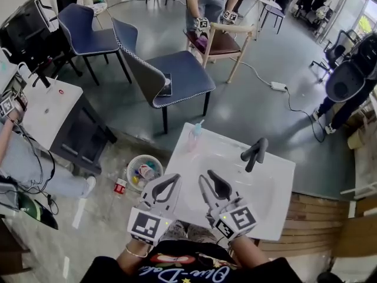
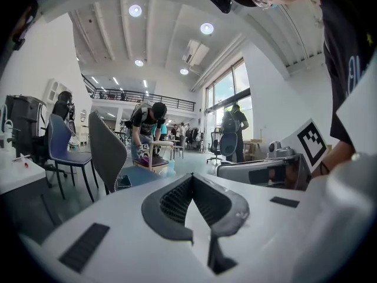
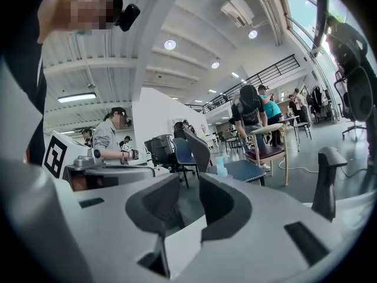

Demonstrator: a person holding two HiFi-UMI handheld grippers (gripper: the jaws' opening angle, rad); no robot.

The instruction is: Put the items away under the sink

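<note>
Both grippers hang in the bottom centre of the head view, side by side over the near edge of the white sink [image 1: 271, 205], pointing toward the top of the frame. The left gripper [image 1: 175, 178] is clenched on nothing: in its own view the ribbed pads [image 2: 172, 202] meet at their tips with no object between them. The right gripper [image 1: 209, 177] is released a little, its pads [image 3: 215, 204] parted by a narrow gap through which only sink and floor show. Neither carries anything, so this reads as an approach before a pick-up, with the jaws held low and nearly level to reach something at sink height.

The nearest item is the bottle [image 1: 195, 133], upright on the sink's upper-left corner, well ahead of both grippers and left of the dark tap [image 1: 254, 153]. In the right gripper view it sits just above the gap between the jaws, which suggests that gripper is being lined up on it.

More items wait on the floor at the sink's left: a round tub [image 1: 145, 157] of mixed things and a red can [image 1: 120, 186] just beside it. The space under the sink is hidden by the basin from above, so how it opens cannot be told
</note>
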